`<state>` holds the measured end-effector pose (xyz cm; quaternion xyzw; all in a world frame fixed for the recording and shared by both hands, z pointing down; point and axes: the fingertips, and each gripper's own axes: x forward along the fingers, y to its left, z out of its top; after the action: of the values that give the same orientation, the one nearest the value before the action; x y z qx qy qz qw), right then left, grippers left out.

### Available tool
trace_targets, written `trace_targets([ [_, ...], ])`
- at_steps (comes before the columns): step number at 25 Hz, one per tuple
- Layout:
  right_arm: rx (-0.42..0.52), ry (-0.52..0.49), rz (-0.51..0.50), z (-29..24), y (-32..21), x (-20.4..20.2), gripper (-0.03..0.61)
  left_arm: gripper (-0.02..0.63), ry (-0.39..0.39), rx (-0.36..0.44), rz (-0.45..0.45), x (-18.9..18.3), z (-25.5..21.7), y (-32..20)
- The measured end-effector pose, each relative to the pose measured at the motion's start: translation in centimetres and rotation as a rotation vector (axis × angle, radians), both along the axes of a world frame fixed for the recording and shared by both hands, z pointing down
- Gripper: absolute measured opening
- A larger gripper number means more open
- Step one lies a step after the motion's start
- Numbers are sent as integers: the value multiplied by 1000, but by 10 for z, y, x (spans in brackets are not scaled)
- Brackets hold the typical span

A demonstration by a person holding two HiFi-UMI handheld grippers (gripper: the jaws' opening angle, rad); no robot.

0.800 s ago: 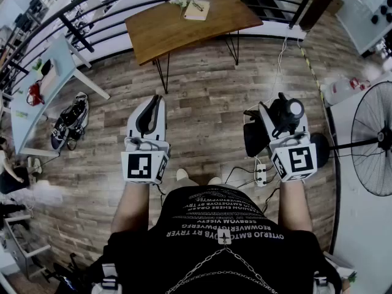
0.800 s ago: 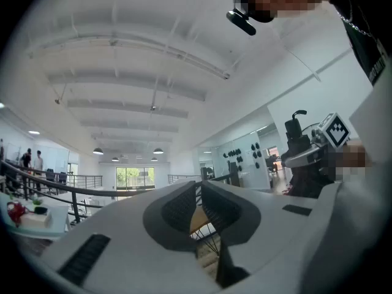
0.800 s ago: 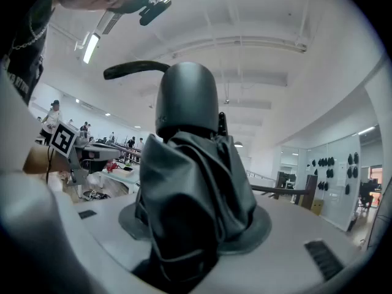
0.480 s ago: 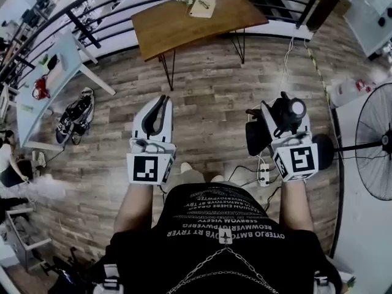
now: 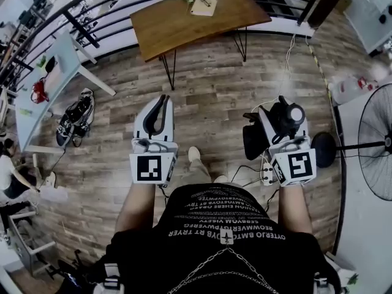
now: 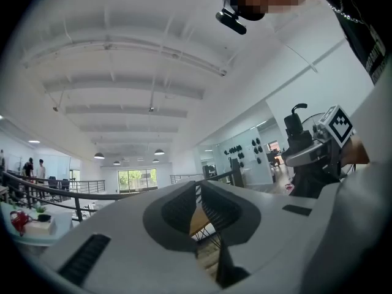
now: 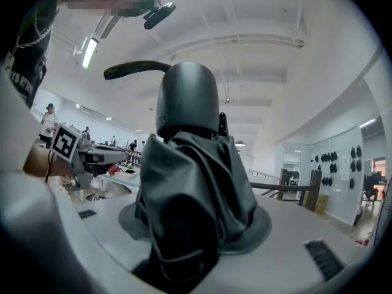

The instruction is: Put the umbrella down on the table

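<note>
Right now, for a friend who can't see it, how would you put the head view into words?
From above, a person holds a gripper in each hand: the right gripper clamps a folded black umbrella, the left gripper is empty, jaws together. Ahead, across a wood-plank floor, a wooden table stands beside a black railing; a standing fan at right.

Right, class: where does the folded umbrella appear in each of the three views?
Head view: the umbrella sits right of centre.
Left gripper view: far right, midway up.
Right gripper view: centre, large, between the jaws.
Shared landmark: the black railing.
</note>
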<state>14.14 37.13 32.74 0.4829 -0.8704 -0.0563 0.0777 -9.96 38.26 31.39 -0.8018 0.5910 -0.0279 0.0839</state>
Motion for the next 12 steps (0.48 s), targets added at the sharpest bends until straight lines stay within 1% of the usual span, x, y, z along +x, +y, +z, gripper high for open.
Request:
trace_targets([
  [3, -11, -4, 10, 6, -14, -9, 239, 51, -19, 2, 19, -4, 5, -19],
  [5, -16, -2, 13, 7, -25, -16, 239, 50, -18, -3, 19, -10, 6, -32],
  [9, -11, 4, 25, 3, -49, -30, 239, 40, -6, 10, 22, -24, 3, -57],
  [12, -20, 5, 30, 4, -67, -36, 241, 40, -7, -1, 14, -33, 8, -73],
])
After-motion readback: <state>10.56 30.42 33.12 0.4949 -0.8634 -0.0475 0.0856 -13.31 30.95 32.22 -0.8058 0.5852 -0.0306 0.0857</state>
